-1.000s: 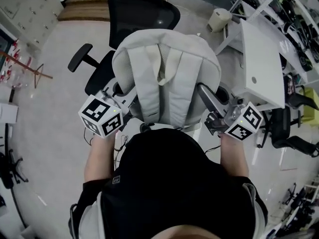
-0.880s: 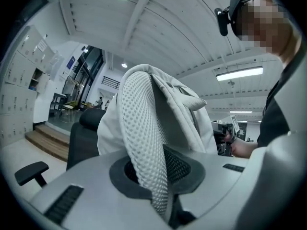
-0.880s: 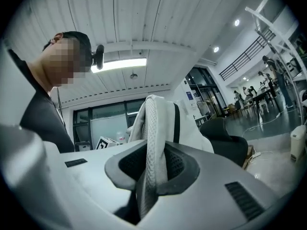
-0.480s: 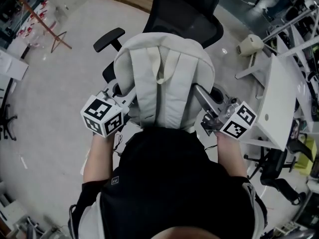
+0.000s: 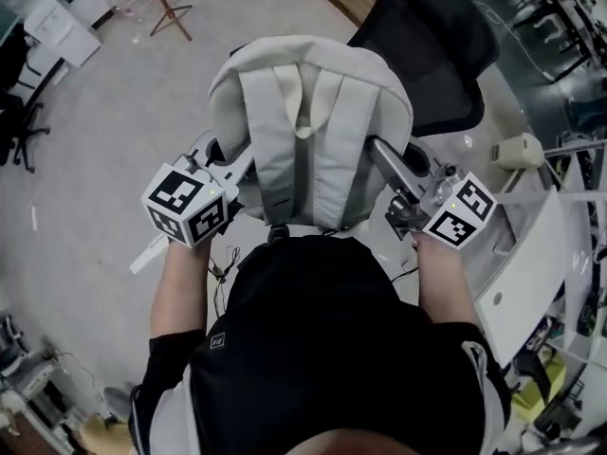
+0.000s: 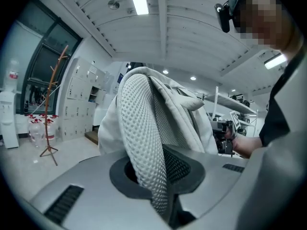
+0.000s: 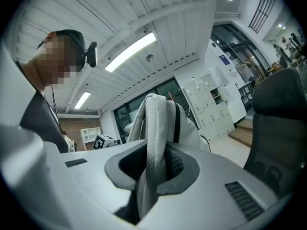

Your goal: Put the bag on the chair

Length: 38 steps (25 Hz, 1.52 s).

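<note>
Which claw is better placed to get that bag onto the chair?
The right claw, slightly. Each claw is clamped on a strap of the bag, but the black chair stands ahead to the right; the left claw has the bag between it and the chair.

Black short-sleeve shirt (image 5: 322, 349), small tag (image 5: 220, 342) on left sleeve. Grey left gripper (image 6: 158, 181) and right gripper (image 7: 151, 176), black-lined jaw recesses; each carries a white cube (image 5: 190, 204) with black square markers.

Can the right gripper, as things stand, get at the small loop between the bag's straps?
Probably not: the right gripper is shut on a shoulder strap of the bag, so it is not free, though the loop lies uncovered.
</note>
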{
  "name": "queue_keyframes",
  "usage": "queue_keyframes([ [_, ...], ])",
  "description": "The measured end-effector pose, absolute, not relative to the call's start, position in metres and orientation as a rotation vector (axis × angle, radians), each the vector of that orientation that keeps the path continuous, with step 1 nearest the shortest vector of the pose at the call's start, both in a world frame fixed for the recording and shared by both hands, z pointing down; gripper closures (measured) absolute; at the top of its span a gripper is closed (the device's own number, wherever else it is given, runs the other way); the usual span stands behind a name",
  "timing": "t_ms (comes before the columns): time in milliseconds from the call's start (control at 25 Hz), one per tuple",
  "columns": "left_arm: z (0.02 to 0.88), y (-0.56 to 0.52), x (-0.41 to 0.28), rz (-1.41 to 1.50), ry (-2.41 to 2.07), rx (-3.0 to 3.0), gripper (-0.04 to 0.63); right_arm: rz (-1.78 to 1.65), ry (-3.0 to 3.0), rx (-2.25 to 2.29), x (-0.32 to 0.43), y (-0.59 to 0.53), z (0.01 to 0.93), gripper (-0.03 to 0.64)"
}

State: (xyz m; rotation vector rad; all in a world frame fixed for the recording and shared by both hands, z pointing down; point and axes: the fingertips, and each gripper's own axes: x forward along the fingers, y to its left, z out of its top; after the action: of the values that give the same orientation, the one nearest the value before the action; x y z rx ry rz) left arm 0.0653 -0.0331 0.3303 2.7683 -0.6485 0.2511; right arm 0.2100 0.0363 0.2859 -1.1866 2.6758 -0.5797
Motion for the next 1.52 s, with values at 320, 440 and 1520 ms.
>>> queue_keyframes([
  [320, 0.341, -0.071, 0.104, 0.249, -0.856, 2.673, 0.529, -0.602, 2.803, -0.996, 0.26, -0.032, 0.3, 0.554],
  [440, 0.354, -0.085, 0.118, 0.262, -0.901, 2.632, 0.529, -0.596, 2.85, -0.963, 0.277, -0.057, 0.312, 0.554],
  [1520, 0.629, -0.128, 0.175, 0.628, -0.889, 2.189, 0.531, -1.074, 3.076, -0.914, 0.334, -0.139, 0.591, 0.546],
])
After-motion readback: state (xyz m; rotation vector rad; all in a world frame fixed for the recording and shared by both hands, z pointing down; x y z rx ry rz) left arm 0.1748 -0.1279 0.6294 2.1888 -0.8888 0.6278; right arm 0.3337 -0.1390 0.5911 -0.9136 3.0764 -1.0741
